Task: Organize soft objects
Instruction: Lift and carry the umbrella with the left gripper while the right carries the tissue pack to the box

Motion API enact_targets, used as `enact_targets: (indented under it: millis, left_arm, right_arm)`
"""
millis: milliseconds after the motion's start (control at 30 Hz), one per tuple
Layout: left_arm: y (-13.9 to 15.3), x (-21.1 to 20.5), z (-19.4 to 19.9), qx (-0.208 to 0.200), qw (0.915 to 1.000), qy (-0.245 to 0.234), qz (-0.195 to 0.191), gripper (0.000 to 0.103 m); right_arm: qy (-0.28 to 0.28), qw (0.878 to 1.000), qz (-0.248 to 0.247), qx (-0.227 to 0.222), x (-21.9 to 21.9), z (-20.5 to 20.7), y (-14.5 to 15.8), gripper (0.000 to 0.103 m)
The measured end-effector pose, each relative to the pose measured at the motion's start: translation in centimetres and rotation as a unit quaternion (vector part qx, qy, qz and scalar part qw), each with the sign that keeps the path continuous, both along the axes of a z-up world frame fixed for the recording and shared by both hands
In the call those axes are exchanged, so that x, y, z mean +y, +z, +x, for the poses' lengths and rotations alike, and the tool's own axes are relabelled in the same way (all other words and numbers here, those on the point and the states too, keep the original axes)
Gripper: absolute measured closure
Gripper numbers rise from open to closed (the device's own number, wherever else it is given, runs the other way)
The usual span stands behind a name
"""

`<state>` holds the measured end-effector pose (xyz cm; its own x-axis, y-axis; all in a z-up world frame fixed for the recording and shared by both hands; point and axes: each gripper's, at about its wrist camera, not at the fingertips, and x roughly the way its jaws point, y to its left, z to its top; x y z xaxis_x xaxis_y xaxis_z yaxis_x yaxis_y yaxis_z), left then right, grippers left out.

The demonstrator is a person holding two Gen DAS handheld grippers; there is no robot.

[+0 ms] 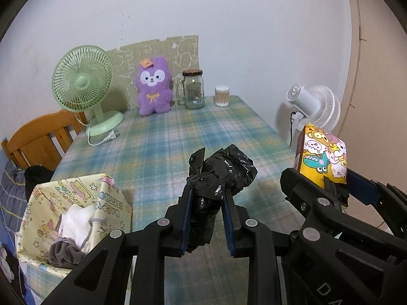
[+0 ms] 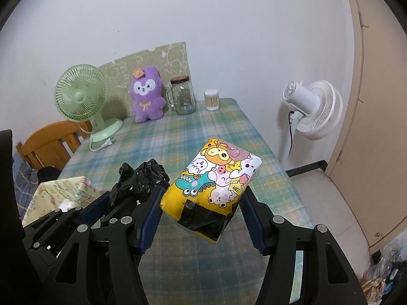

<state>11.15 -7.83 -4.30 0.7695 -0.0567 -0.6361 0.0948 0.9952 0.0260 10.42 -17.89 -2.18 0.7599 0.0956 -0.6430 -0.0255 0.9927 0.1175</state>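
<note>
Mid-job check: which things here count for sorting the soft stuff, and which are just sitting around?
In play:
- black plastic bag bundle, clamped in the left gripper
- cartoon tissue pack, held in the right gripper
- patterned bin holding cloth items
- possibly the purple plush

Just lying about:
- green fan
- glass jar
- cotton swab tub
- white fan

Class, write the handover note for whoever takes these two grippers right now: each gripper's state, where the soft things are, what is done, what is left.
Left gripper: jaws shut on the crumpled black plastic bag, held above the table.
Right gripper: jaws shut on the cartoon-print tissue pack, also in the air.
Patterned fabric bin, near left: already holds white and grey cloth items.
Purple plush toy: upright at the back, untouched.
Left: both held items not yet put down.
</note>
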Motion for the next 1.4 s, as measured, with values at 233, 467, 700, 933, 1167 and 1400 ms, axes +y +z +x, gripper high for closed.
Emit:
enact_targets:
  millis: [233, 467, 700, 933, 1167, 1400]
  left_arm:
    - [1.8, 0.4, -1.5, -0.018, 0.9998, -0.007, -0.001, 0.081]
    - [2.9, 1.0, -2.6, -0.027, 0.9996, -0.009, 0.000, 0.081]
    - [3.6, 2.5, -3.5, -0.036, 0.9993, -0.006, 0.002, 0.081]
    - [4.0, 4.5, -3.9, -0.042, 0.9991, 0.002, 0.003, 0.081]
    - [4.0, 6.8, -4.0, -0.044, 0.9990, 0.011, 0.000, 0.081]
    - [3.5, 9.4, -3.8, -0.042, 0.9988, 0.026, -0.003, 0.081]
  right_arm:
    - [0.004, 1.000, -0.006, -0.020, 0.5, -1.5, 2.0, 0.040]
    - [0.009, 1.000, -0.005, -0.027, 1.4, -2.7, 3.0, 0.040]
    - [0.019, 0.999, -0.002, -0.031, 3.0, -3.2, 3.5, 0.040]
    - [0.028, 0.999, -0.004, -0.031, 5.1, -3.4, 3.9, 0.040]
    - [0.038, 0.999, -0.005, -0.034, 7.3, -3.2, 4.0, 0.040]
    - [0.053, 0.998, -0.005, -0.031, 9.8, -2.7, 3.6, 0.040]
